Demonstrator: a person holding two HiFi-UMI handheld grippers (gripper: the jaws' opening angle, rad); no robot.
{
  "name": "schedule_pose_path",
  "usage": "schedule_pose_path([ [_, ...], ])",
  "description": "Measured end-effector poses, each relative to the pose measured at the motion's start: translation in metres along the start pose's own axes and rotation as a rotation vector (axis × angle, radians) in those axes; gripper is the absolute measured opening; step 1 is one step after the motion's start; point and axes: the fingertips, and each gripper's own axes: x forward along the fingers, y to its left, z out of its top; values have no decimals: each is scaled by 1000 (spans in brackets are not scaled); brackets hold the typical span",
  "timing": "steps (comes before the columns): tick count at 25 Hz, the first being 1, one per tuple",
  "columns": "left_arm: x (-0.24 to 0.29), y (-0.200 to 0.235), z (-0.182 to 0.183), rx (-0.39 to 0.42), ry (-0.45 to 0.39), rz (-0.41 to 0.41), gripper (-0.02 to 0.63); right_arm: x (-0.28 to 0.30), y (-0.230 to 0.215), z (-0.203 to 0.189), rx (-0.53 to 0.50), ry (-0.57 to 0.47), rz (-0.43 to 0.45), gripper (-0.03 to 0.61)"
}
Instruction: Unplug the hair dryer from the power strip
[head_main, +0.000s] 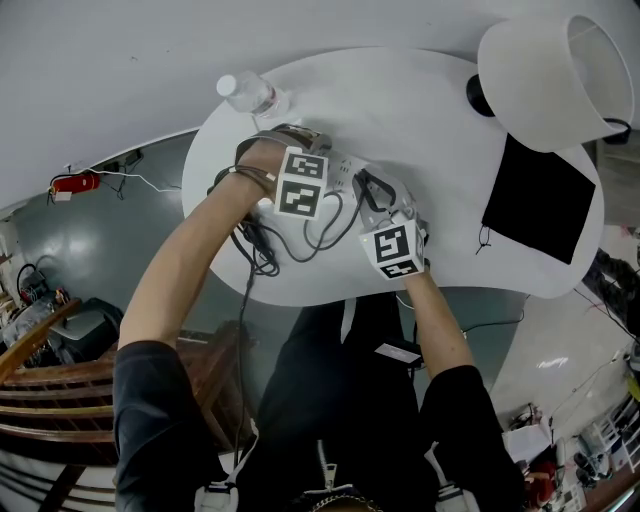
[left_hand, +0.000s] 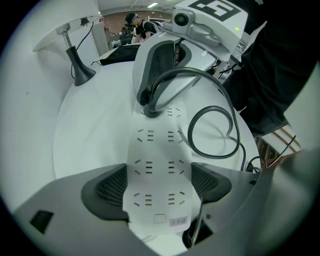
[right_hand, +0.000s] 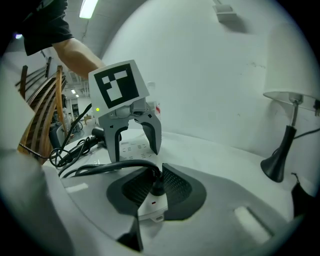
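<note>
Round white tabletop (head_main: 400, 100) seen from above, with both hand-held tools working on the long white multi-socket power strip (left_hand: 155, 150), which lies flat near the tabletop's middle.

The left claw (left_hand: 159, 187) stands upright over one end of the strip, the end with a small rectangular button and a label. Its two dark ribbed pads (left_hand: 107, 192) press against the strip's long sides, clamping the strip across its width.

The right claw (right_hand: 157, 180) comes in at a downward slant at the opposite end of the strip. It pinches the black hair dryer plug (right_hand: 158, 189), and its meshed pads lie against both sides of the plug. The plug is seated in the end socket, upright, above a small red mark on the strip's end face.

The dark grey cable (right_hand: 120, 163) rises from the plug, arches over one jaw and runs in loose loops across the tabletop. It leads toward the black hair dryer (head_main: 256, 236), which lies at the near left edge of the tabletop, partly under the left forearm.

Other items:
- The clear plastic water bottle (head_main: 248, 93) lies at the far left rim.
- The white lamp shade (head_main: 550, 65) stands at the far right.
- The flat black square mat (head_main: 540, 198) lies below the lamp shade, well apart from the strip.
</note>
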Motion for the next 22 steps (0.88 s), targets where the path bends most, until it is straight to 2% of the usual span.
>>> schedule_pose_path([
  [5, 0, 0, 0, 0, 6, 1, 383, 2, -2, -1, 26, 28, 69, 54],
  [9, 1, 0, 0, -9, 15, -1, 383, 1, -4, 0, 68, 31, 52, 52],
  [15, 1, 2, -1, -18, 31, 2, 385, -2, 1, 1, -71, 26, -15, 52],
  [18, 1, 2, 0, -14, 30, 2, 383, -4, 3, 0, -128, 30, -12, 48],
  [20, 2, 1, 0, -13, 27, 2, 383, -3, 2, 1, -96, 31, 9, 48],
  [22, 1, 1, -1, -17, 26, 3, 383, -2, -4, 3, 12, 21, 34, 46],
])
